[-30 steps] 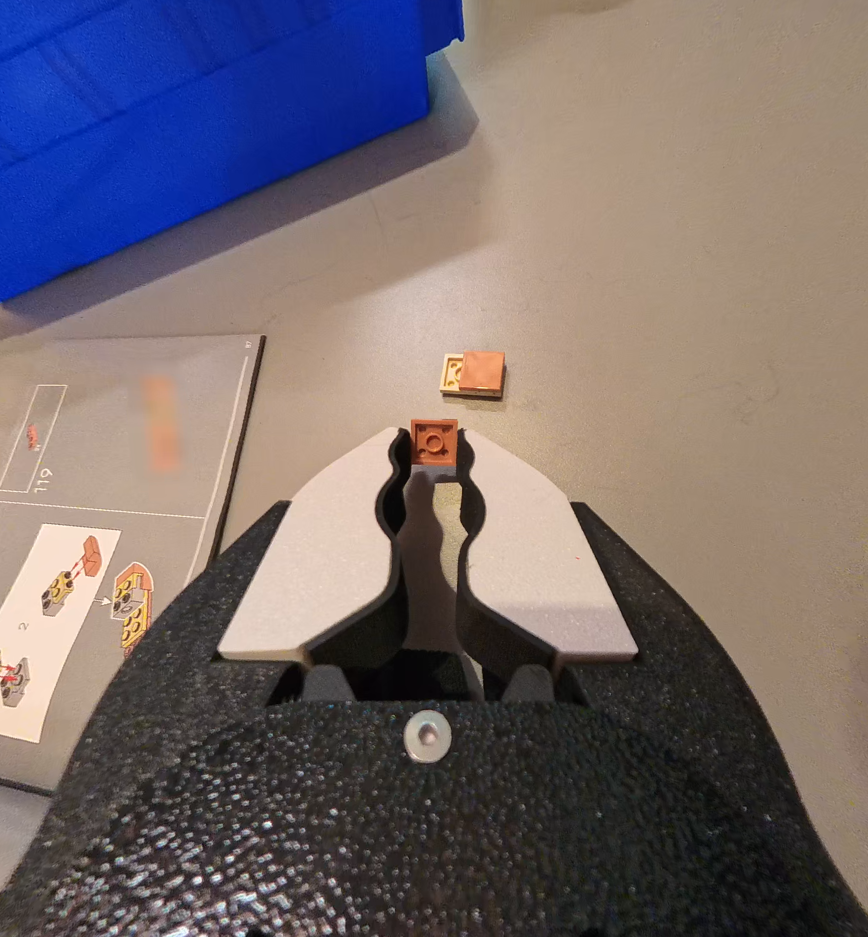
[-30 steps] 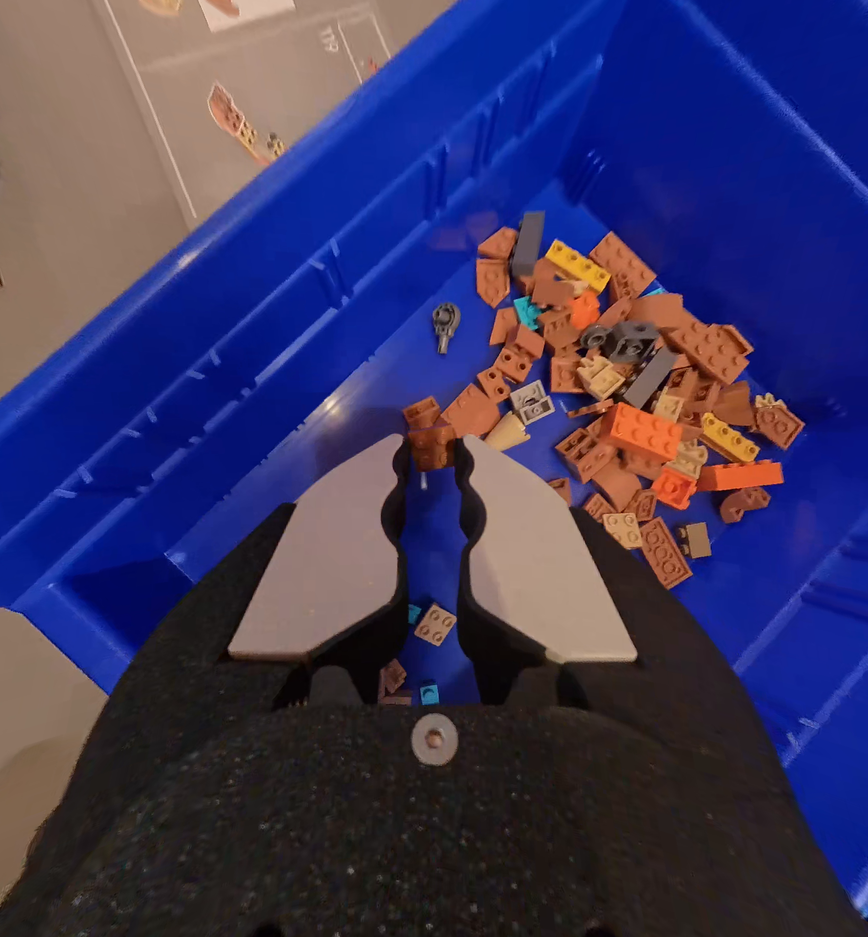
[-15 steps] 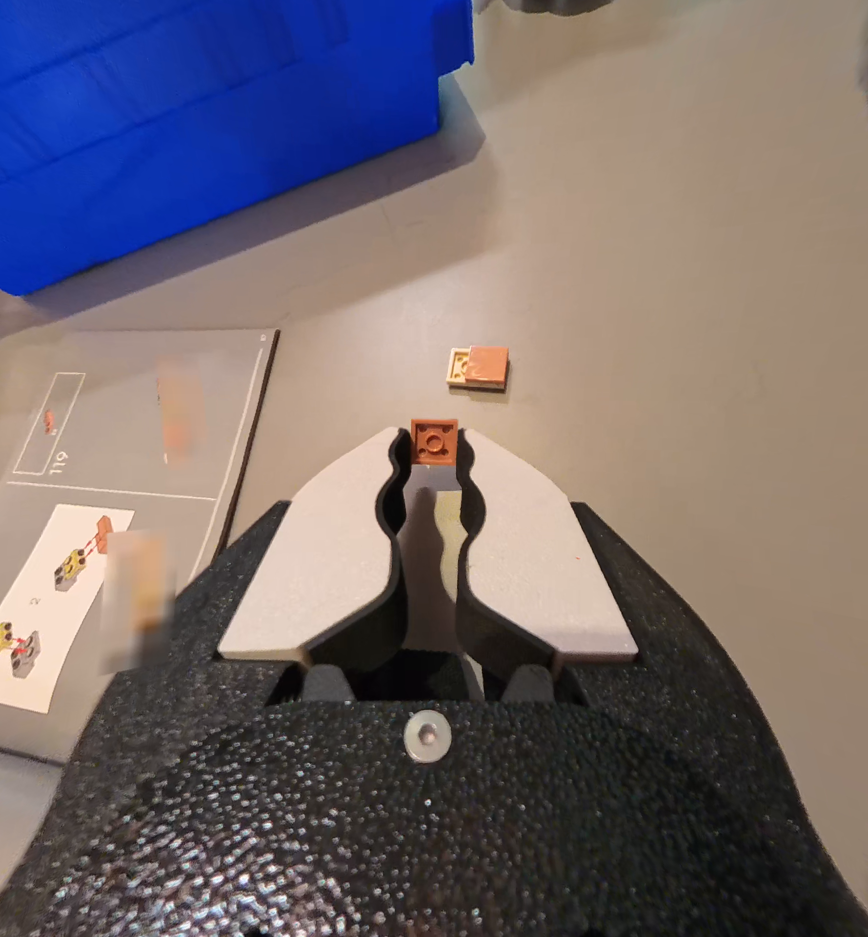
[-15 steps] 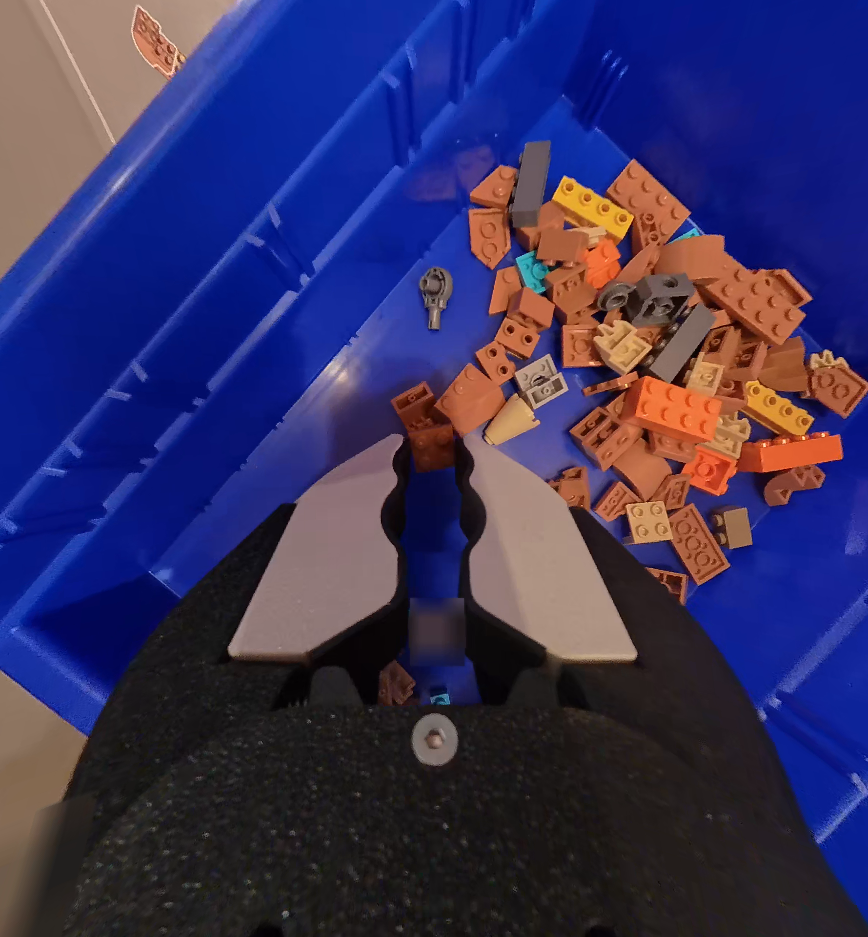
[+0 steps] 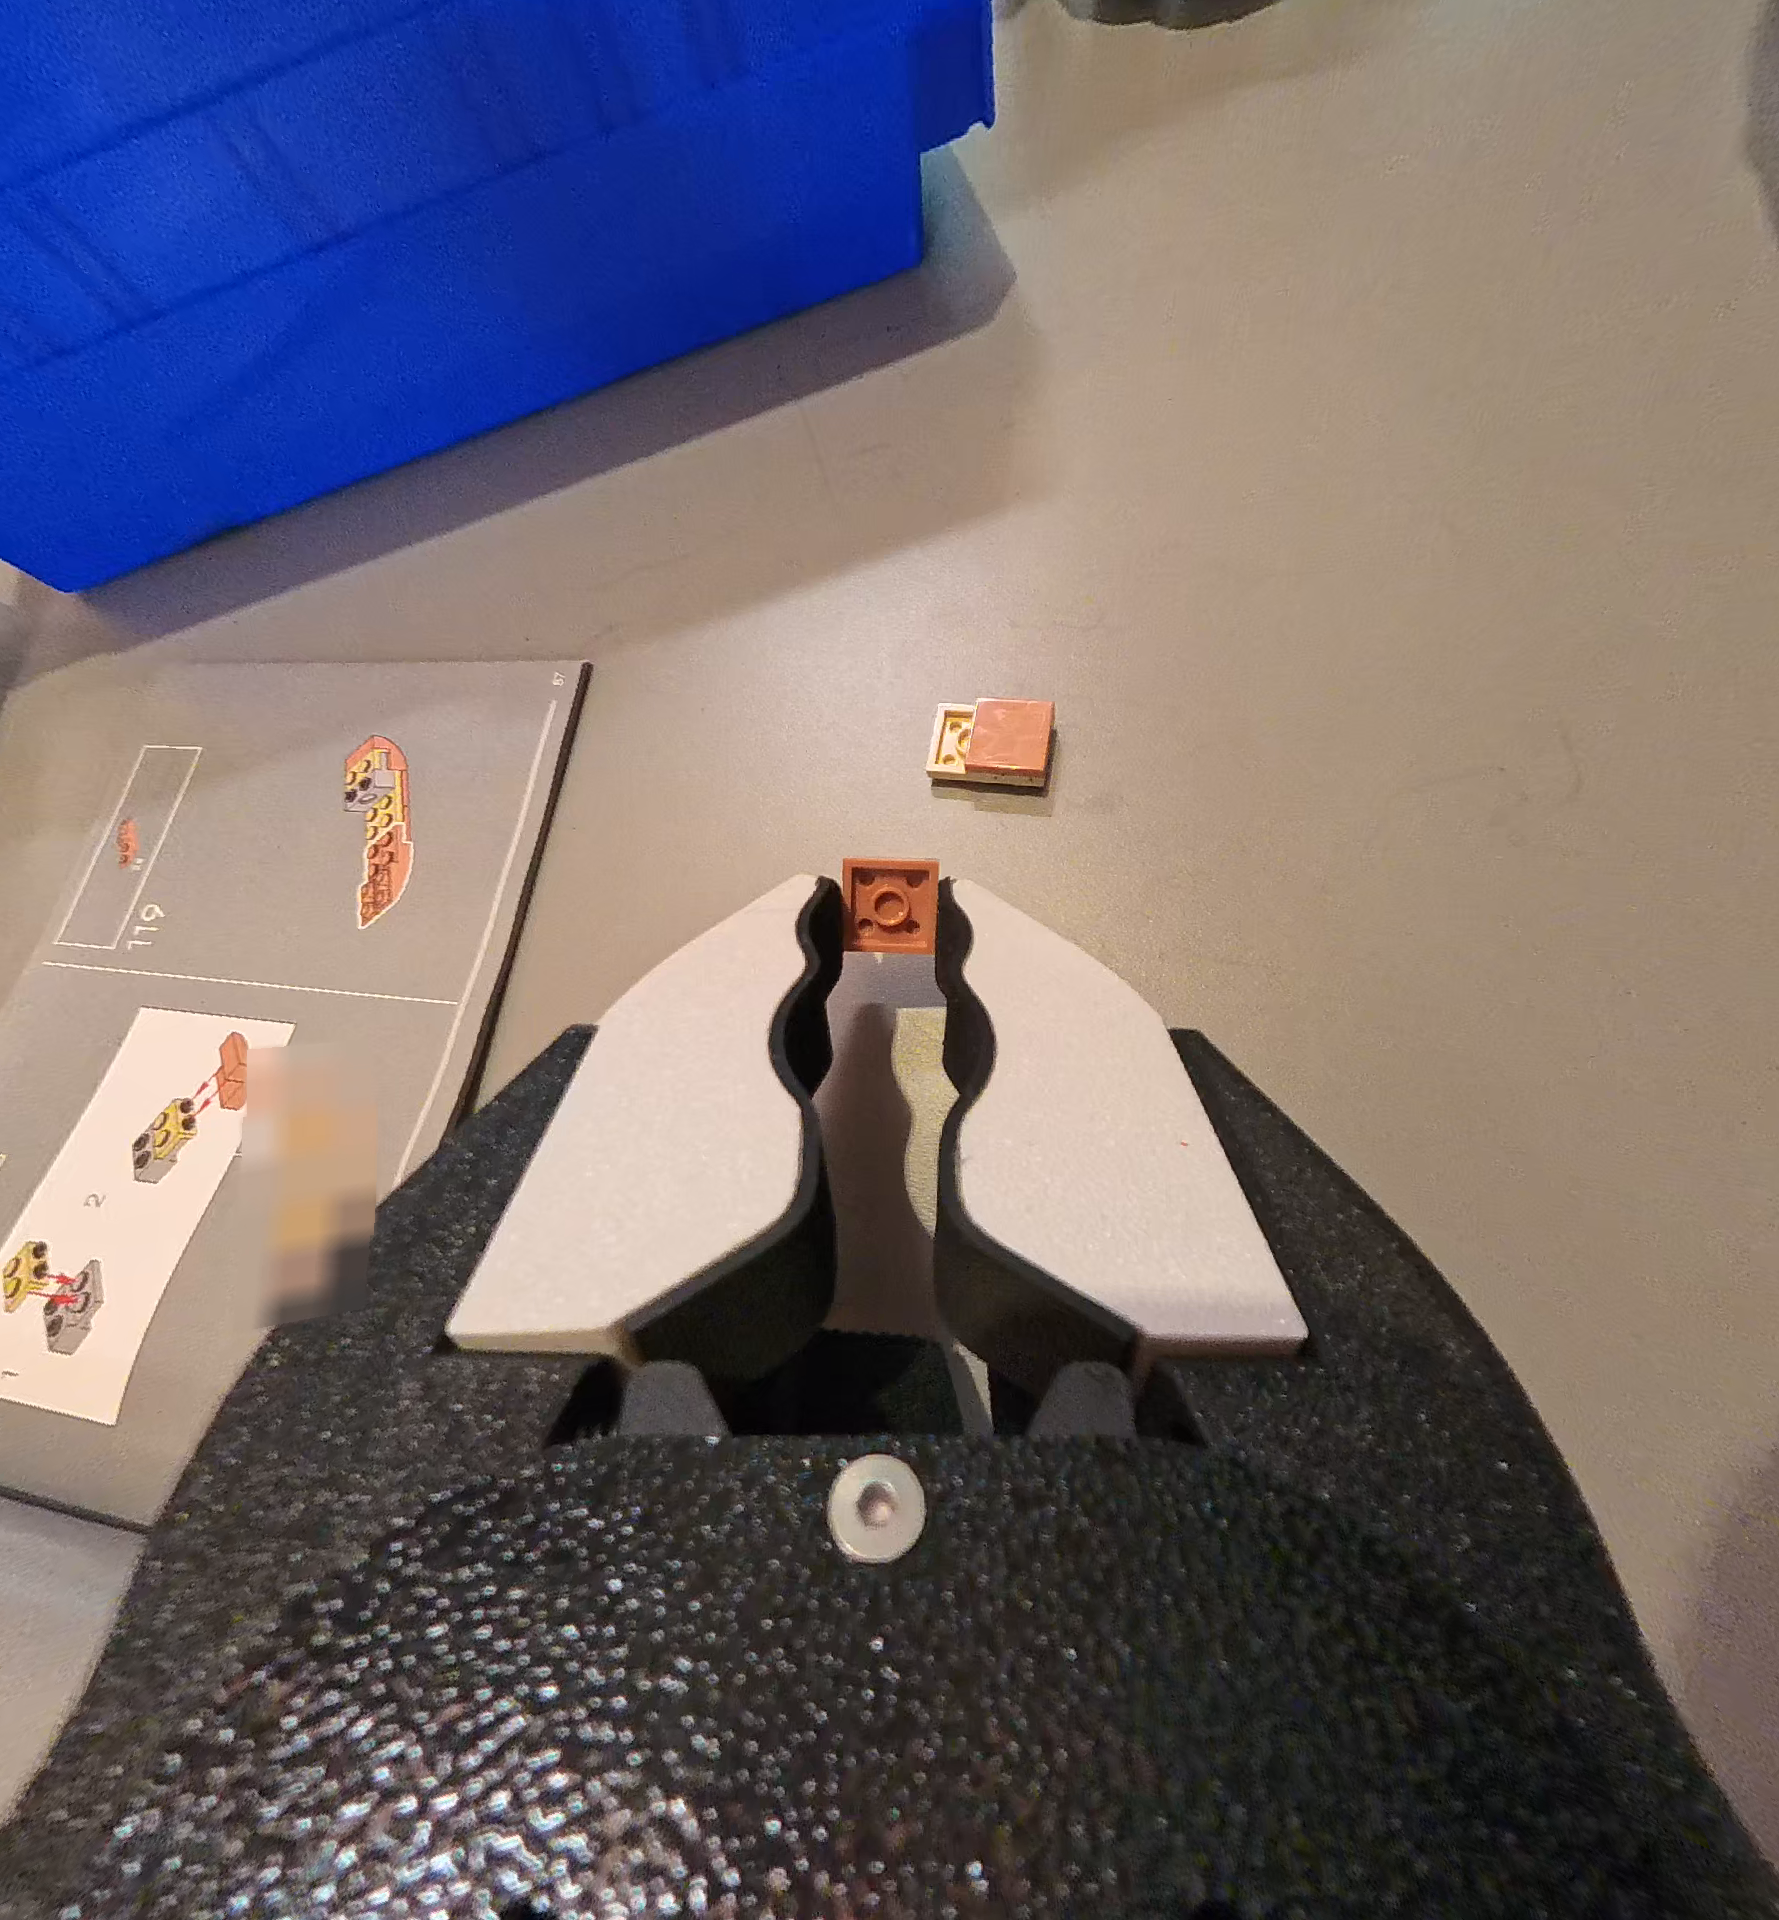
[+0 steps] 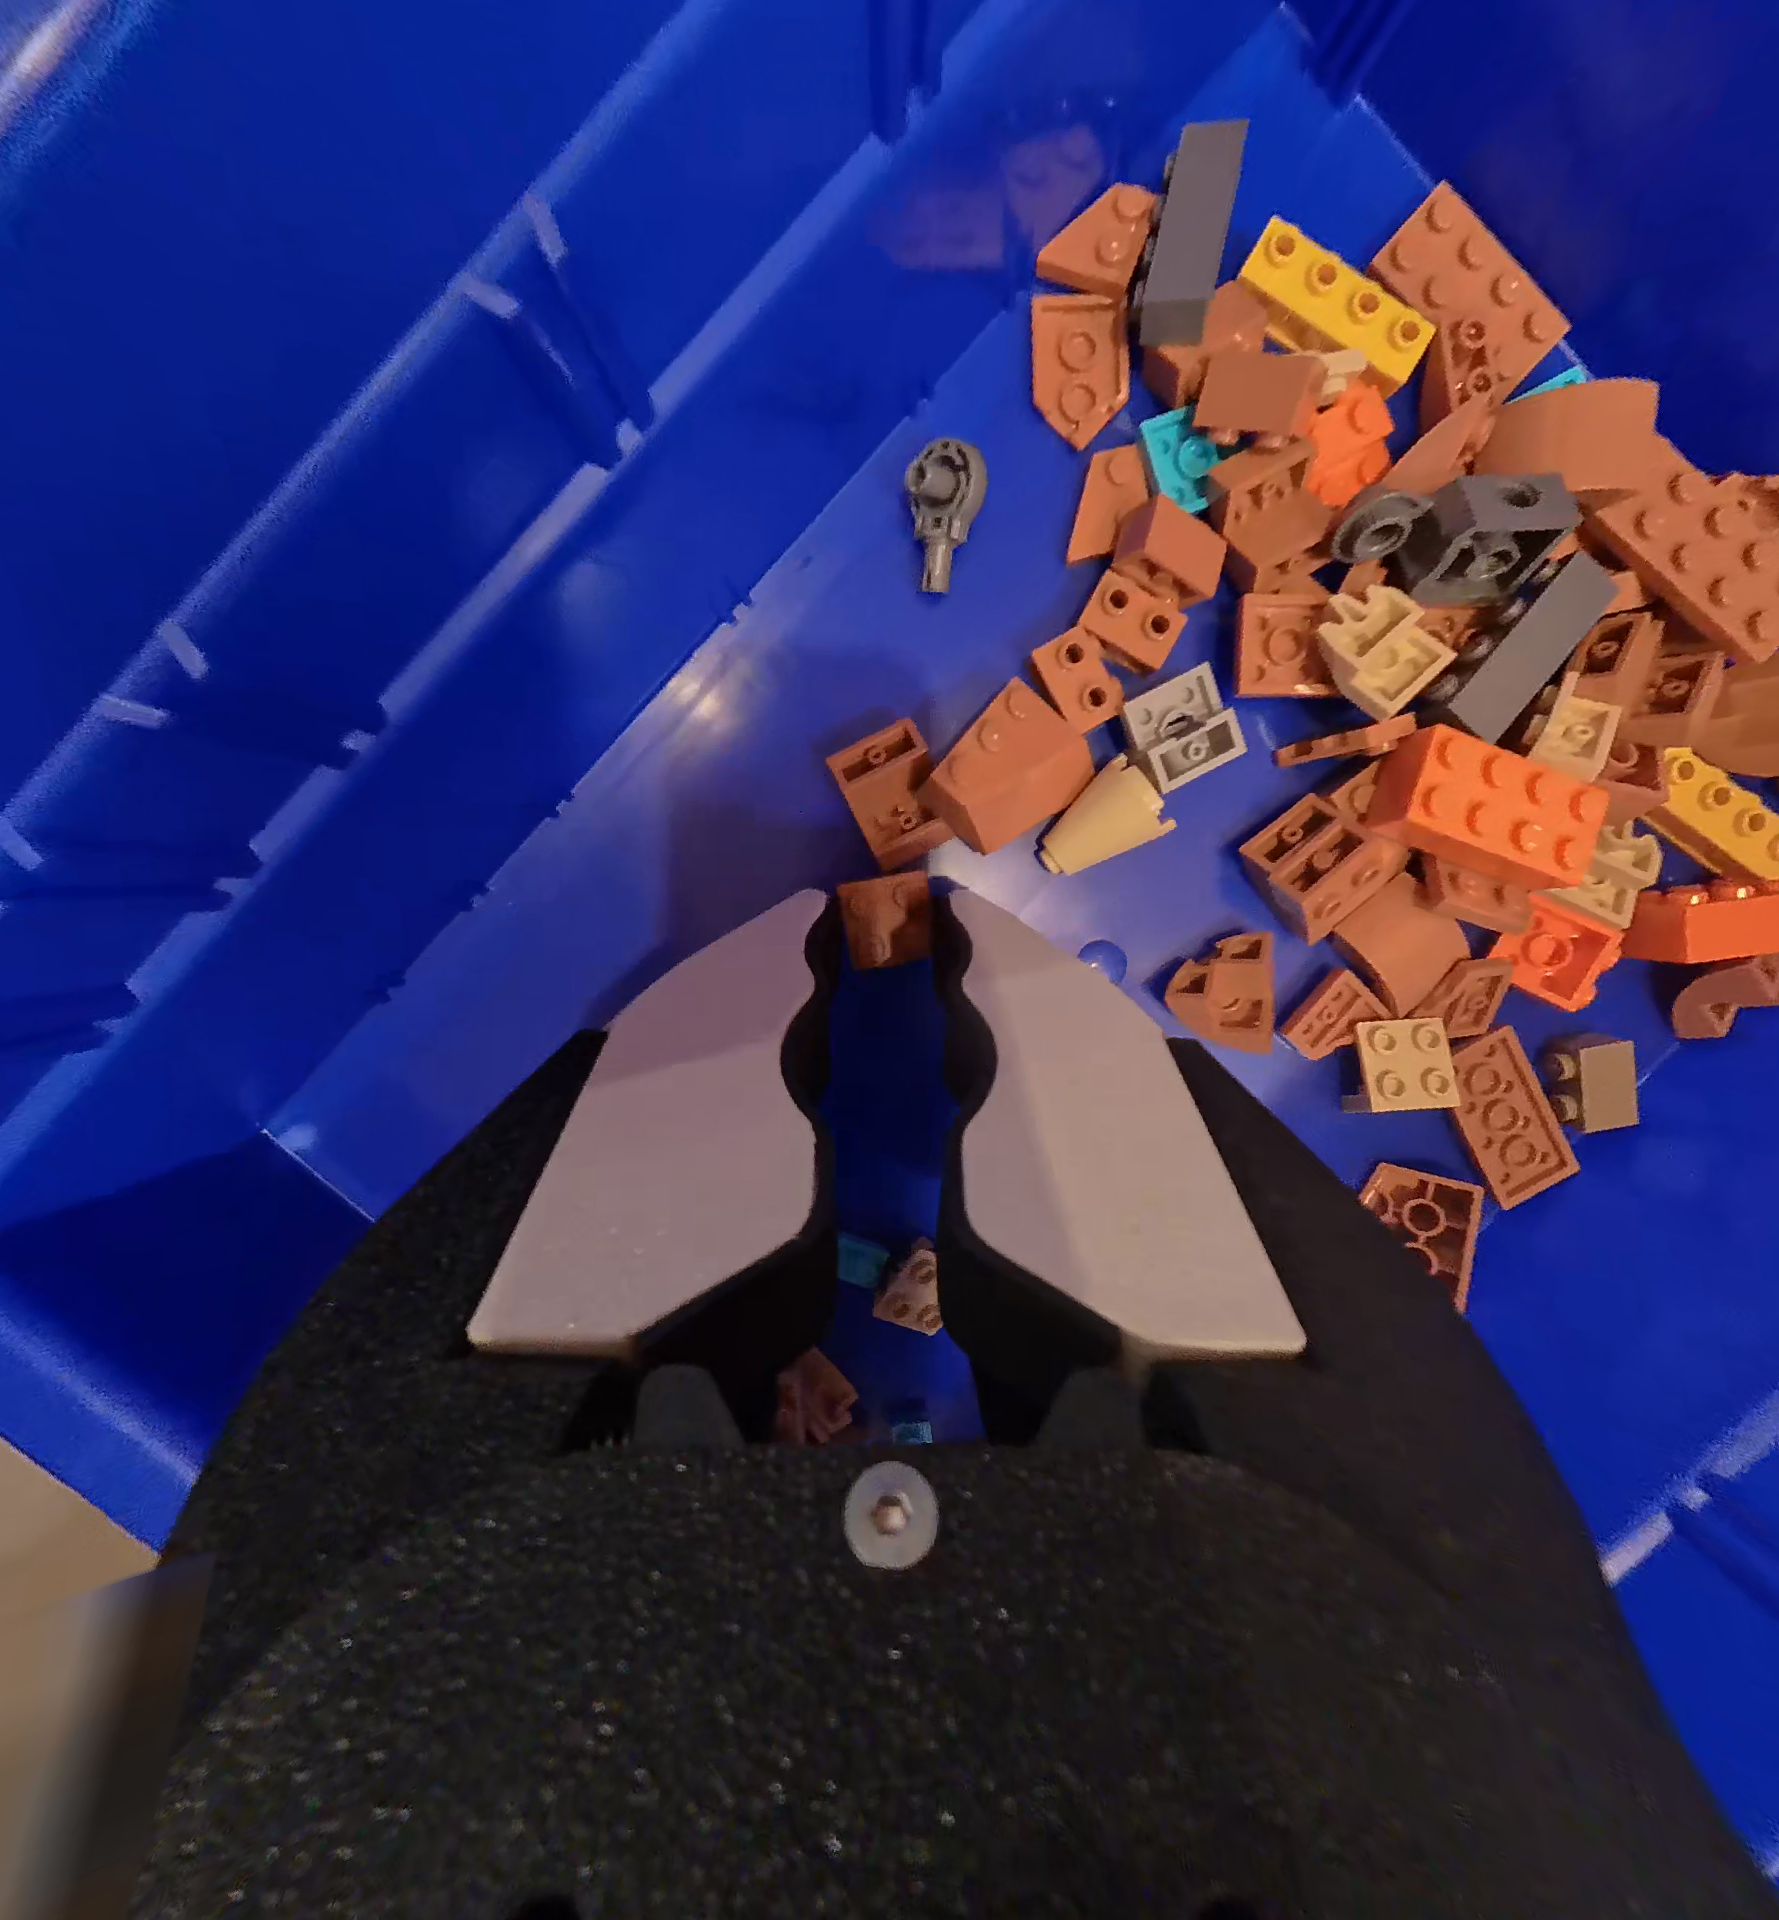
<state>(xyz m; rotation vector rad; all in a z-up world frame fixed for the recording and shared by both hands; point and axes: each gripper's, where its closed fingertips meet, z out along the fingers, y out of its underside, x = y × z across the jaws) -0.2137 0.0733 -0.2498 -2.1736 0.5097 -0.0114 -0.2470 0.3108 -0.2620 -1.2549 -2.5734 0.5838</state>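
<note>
The left gripper (image 5: 890, 906) had its fingers clamped on a small brown square plate (image 5: 890, 904), its hollow underside facing the camera, both pads pressing its side edges. It hung above the grey counter (image 5: 1384, 520), clear of the surface. Just beyond the fingertips and a touch to the right lay a little stack (image 5: 991, 740): a tan plate with a smooth brown tile covering most of it, a strip of tan showing at its left end. Flat on the counter, that stack, its longer side running left to right across the line of the fingers. The left gripper was plainly the nearer of the two to it; the right one was nowhere in this view.

Left of the stack lay an open instruction booklet (image 5: 241, 987), grey pages with building diagrams. Beyond the stack, to the upper left, stood the blue bin (image 5: 397, 260), throwing a shadow onto the counter.

Over to the right gripper (image 6: 887, 928), which was inside that blue bin (image 6: 345, 520). Its fingers were closed on a dark brown brick (image 6: 885, 920), held at the very tips, pads against both sides. Just beyond the held brick sat another brown brick (image 6: 885, 795) and a brown slope brick (image 6: 1010, 769), then a tan cone (image 6: 1103, 826). The main heap of bricks (image 6: 1487, 623), brown, orange, yellow, grey, tan, lay to the right and beyond. A lone grey pin piece (image 6: 942, 499) lay apart, farther in. A few small pieces showed under the fingers nearer the camera.
</note>
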